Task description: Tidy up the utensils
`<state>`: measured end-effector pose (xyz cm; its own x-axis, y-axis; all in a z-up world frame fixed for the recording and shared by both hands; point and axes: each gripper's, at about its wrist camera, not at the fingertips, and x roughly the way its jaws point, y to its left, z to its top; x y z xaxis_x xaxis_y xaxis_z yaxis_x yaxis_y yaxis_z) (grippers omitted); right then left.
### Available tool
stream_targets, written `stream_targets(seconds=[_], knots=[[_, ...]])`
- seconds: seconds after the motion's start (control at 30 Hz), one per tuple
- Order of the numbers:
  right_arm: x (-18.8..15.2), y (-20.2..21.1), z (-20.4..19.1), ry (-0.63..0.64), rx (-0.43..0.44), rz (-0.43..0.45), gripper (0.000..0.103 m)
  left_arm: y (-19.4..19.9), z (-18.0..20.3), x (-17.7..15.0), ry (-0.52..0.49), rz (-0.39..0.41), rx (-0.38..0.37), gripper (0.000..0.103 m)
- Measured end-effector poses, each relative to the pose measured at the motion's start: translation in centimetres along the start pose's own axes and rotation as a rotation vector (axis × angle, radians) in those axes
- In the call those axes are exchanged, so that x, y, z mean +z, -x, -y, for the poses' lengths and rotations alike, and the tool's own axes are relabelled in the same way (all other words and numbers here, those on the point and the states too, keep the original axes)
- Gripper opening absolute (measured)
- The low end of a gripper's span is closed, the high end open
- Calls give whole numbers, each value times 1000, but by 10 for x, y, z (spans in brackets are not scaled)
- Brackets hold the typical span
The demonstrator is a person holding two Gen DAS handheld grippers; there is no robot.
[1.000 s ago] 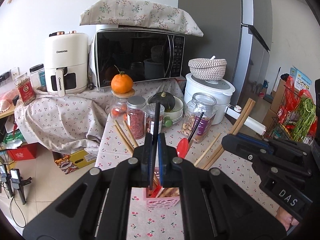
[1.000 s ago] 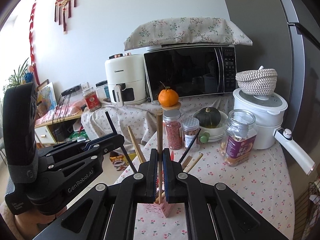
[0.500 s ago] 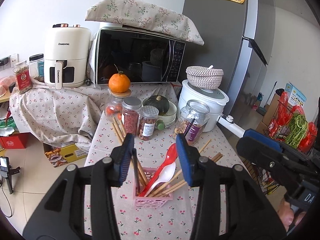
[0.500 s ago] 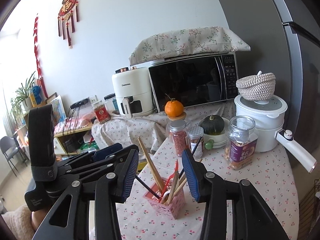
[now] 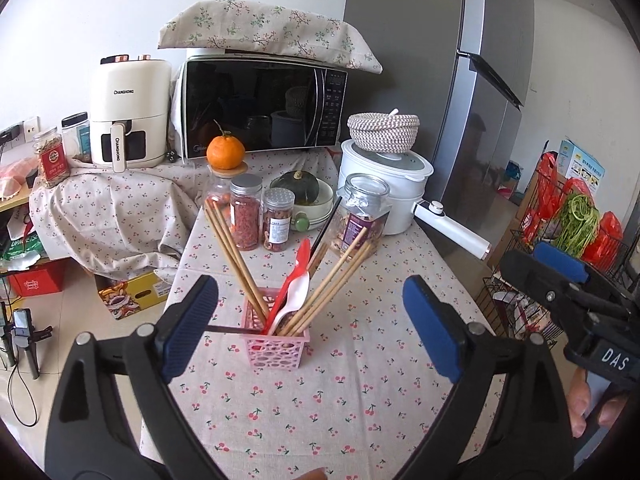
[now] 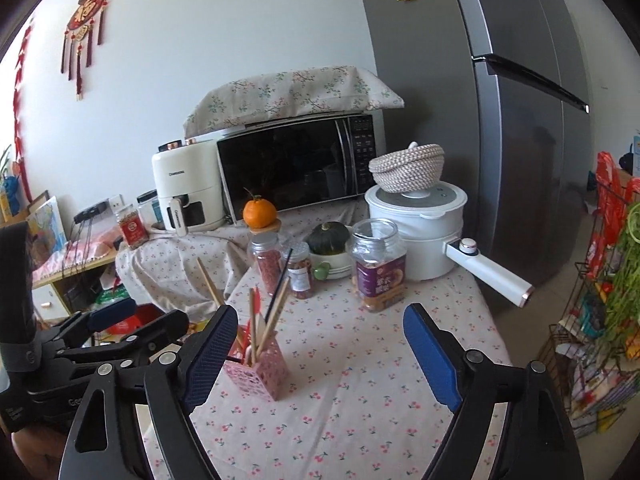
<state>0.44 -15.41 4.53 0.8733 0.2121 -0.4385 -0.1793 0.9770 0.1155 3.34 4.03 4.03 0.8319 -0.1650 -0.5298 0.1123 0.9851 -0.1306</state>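
A pink perforated plastic holder (image 5: 276, 346) stands upright on the cherry-print tablecloth (image 5: 360, 396), near its front half. In it are held wooden chopsticks (image 5: 234, 254) fanned to the left and right, a red plastic spoon (image 5: 294, 276), a white plastic spoon (image 5: 294, 296) and a dark chopstick (image 5: 326, 228) leaning toward the jars.

The left gripper (image 5: 310, 326) is seen with blue-padded jaws spread wide; they have just been opening, and nothing is pressed by the pads, though the holder is framed between them further off. The right gripper (image 6: 320, 354) likewise has its jaws released after just opening, with the holder low beside its left pad and untouched. "DAS" is read on the right gripper's body in the left wrist view.

Behind the holder, a cream air fryer (image 5: 128, 114) marked "CHANGHONG" stands beside a black microwave (image 5: 260, 108) covered by a floral cloth. An orange (image 5: 225, 152) is perched on a jar lid. The purple label on a glass jar (image 6: 378, 266) cannot be read.
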Motion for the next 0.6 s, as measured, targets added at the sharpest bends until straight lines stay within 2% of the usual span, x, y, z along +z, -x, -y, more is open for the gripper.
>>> stream_targets(seconds=[0.17, 0.23, 0.37, 0.47, 0.6], knots=[[-21, 9, 13, 22, -168, -48, 92, 7, 16, -13, -28, -32, 42, 98], [-26, 11, 13, 51, -233, -59, 100, 8, 20, -17, -25, -46, 48, 100], [-31, 13, 10, 105, -318, -61, 103, 10, 26, -23, -27, -51, 77, 102], [-34, 14, 13, 104, -341, -58, 103, 11, 29, -26, -32, -37, 113, 102], [-34, 11, 18, 95, -350, -68, 103, 10, 29, -29, -30, -29, 123, 102]])
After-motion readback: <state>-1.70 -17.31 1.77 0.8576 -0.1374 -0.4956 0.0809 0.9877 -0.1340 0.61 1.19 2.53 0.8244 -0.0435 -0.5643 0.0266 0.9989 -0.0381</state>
